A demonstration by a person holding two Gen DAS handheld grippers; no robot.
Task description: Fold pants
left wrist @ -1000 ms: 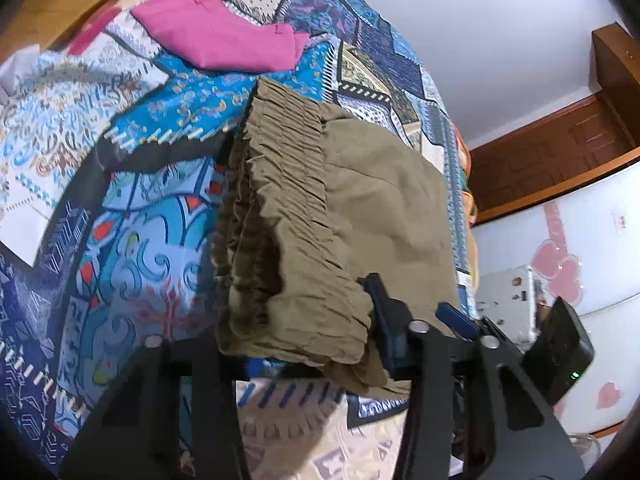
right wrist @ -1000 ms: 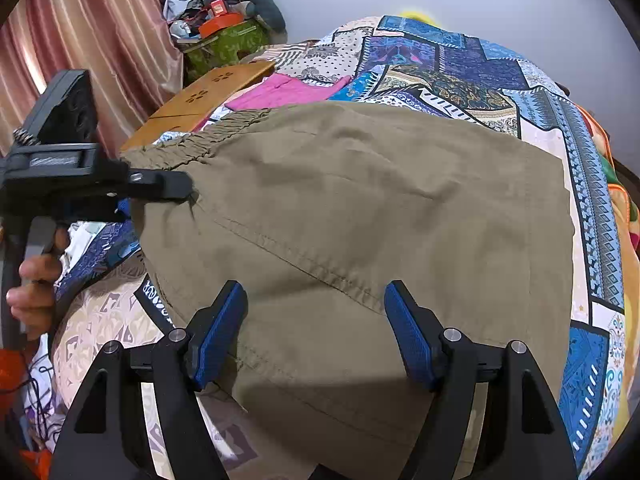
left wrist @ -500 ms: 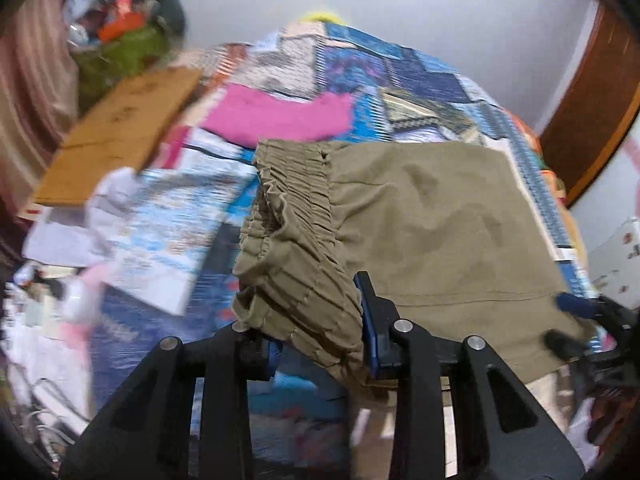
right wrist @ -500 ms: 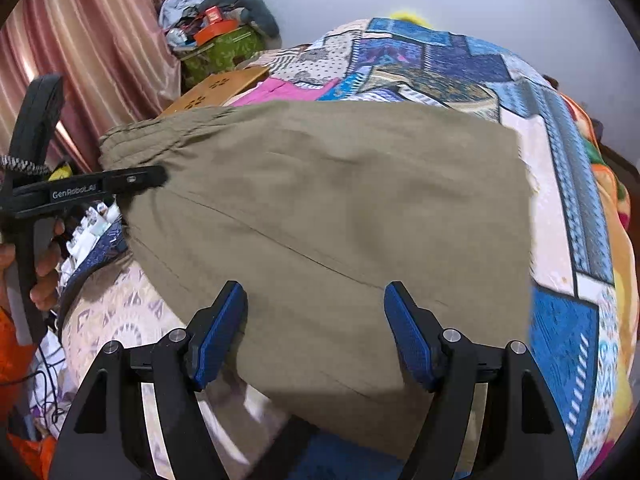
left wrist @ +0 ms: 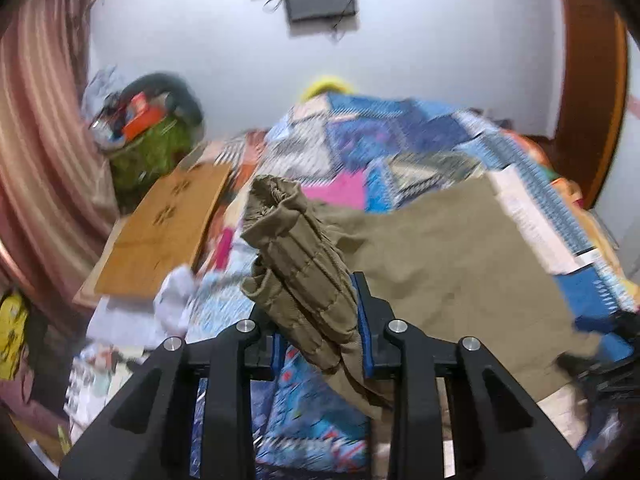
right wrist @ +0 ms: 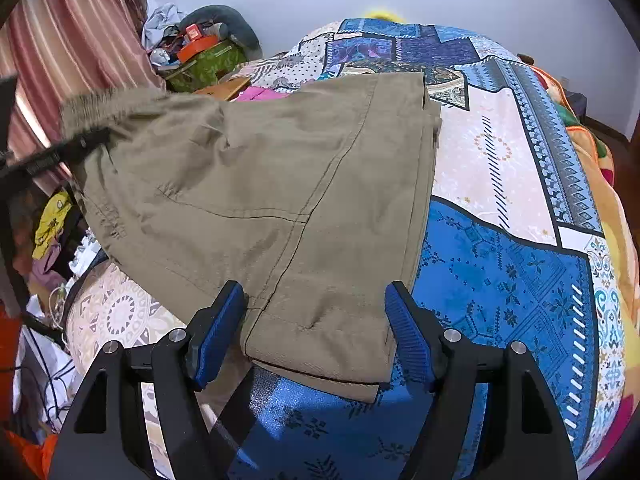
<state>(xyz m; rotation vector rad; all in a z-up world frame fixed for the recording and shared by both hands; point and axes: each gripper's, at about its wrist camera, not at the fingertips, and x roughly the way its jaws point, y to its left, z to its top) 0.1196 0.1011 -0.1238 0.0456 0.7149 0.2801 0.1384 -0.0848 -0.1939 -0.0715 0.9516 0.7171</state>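
Observation:
Khaki pants [right wrist: 280, 168] lie across the patchwork bedspread [right wrist: 500, 240]. My left gripper [left wrist: 316, 312] is shut on the bunched elastic waistband [left wrist: 292, 248], its jaws still closing, and holds that end up off the bed. In the right wrist view a black finger [right wrist: 68, 148] of the left gripper shows blurred under the raised waistband. My right gripper [right wrist: 315, 292] stands open over the leg end of the pants. The hem [right wrist: 320, 364] lies between its blue pads [right wrist: 218, 332], which do not press on the cloth.
A pink garment [left wrist: 340, 188] lies on the bed beyond the pants. Left of the bed are a wooden board [left wrist: 160, 236], a green bag [left wrist: 152, 148] topped with clutter, a striped curtain [left wrist: 36, 160] and loose things on the floor [right wrist: 52, 224].
My left gripper has risen and rolled upright with the waistband, squeezing it tighter and lifting that end off the bed. The right gripper slid along the pants to the leg end.

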